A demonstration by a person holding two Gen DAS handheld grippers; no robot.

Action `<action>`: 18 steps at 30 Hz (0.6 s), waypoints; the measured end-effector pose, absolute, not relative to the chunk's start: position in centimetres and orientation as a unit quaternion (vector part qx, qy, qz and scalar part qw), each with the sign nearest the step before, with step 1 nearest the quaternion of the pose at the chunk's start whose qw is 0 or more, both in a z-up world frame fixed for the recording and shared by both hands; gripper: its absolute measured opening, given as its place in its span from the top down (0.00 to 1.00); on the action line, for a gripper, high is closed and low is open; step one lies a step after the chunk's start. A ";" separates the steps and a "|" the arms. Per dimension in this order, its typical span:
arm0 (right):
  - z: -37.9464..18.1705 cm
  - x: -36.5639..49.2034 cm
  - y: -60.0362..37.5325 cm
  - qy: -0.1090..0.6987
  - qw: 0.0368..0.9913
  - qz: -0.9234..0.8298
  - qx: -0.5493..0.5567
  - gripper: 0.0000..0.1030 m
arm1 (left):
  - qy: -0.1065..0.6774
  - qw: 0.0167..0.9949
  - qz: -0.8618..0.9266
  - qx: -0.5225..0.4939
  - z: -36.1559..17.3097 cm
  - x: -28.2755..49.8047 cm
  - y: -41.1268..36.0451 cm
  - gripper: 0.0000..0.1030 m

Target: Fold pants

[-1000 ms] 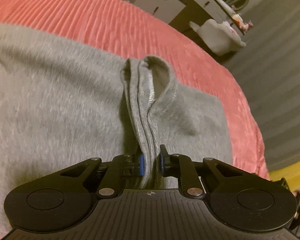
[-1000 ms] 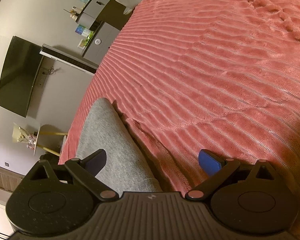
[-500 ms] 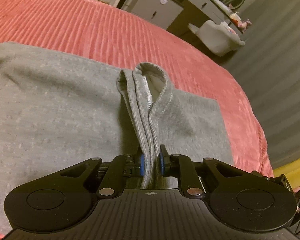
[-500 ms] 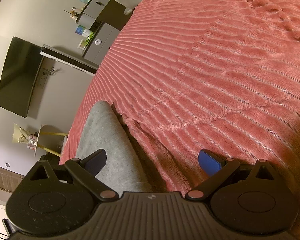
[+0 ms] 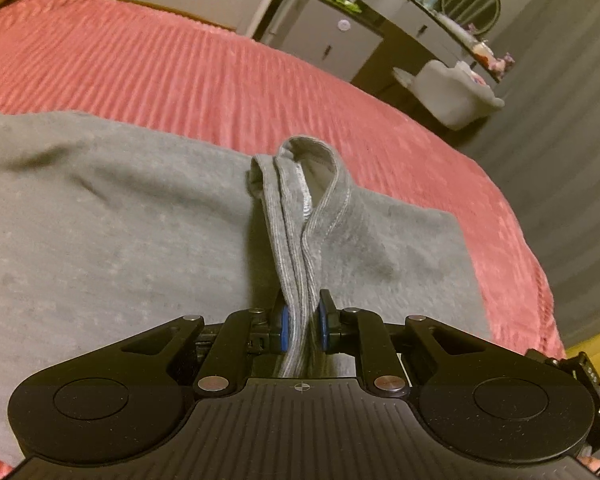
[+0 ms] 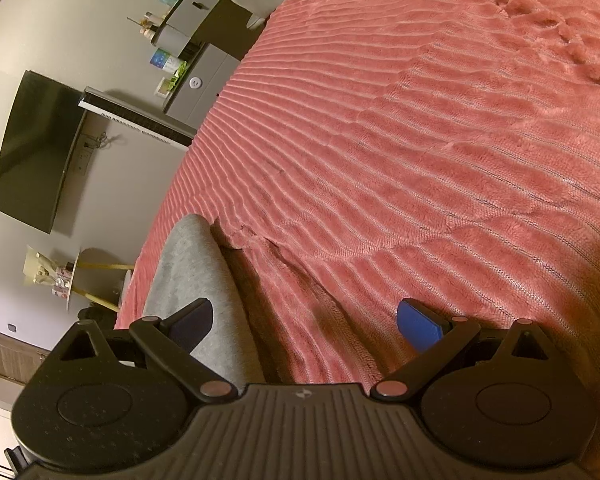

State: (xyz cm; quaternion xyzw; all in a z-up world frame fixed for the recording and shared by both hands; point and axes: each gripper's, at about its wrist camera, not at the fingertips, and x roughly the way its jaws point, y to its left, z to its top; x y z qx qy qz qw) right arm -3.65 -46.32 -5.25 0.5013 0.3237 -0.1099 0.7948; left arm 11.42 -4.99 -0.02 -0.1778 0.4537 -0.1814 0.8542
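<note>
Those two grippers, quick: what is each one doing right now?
Left gripper: jaws closed on a bunched hem of the gray pants.
Right gripper: jaws wide open, holding nothing, above the pink bedspread.

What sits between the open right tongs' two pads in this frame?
Nothing is gripped. In the right wrist view, the right tongs are open over bare pink bedspread; the grey pants lie only behind the left pad.

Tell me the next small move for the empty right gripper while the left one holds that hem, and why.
Probably close the right gripper onto the gray pants edge near its left jaw. The left gripper already pinches a stitched hem, while the right jaws stand wide open, holding nothing above the pink bedspread.
</note>
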 end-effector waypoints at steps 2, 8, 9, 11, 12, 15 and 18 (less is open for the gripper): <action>-5.3 -3.7 -46.3 0.324 0.795 -0.110 0.501 0.04 | 0.453 0.856 -0.174 -0.180 -0.1 11.3 -4.4 0.84; -5.2 -3.6 -46.3 0.326 0.795 -0.112 0.499 0.04 | 0.447 0.866 -0.165 -0.155 -0.3 10.7 -3.7 0.83; -5.2 -3.5 -46.2 0.326 0.795 -0.112 0.498 0.04 | 0.446 0.865 -0.166 -0.155 -0.4 10.6 -3.7 0.81; -5.1 -3.5 -46.2 0.327 0.796 -0.113 0.497 0.04 | 0.452 0.869 -0.139 -0.144 -0.3 10.8 -3.7 0.73; -5.1 -3.4 -46.1 0.327 0.796 -0.113 0.497 0.04 | 0.446 0.877 -0.118 -0.136 0.0 10.8 -3.6 0.73; -5.0 -3.3 -45.8 0.329 0.797 -0.115 0.494 0.04 | 0.415 0.894 -0.102 -0.137 1.5 10.6 -3.4 0.73; -5.0 -3.1 -45.8 0.330 0.797 -0.117 0.492 0.04 | 0.395 0.897 -0.126 -0.156 2.8 10.7 -4.0 0.67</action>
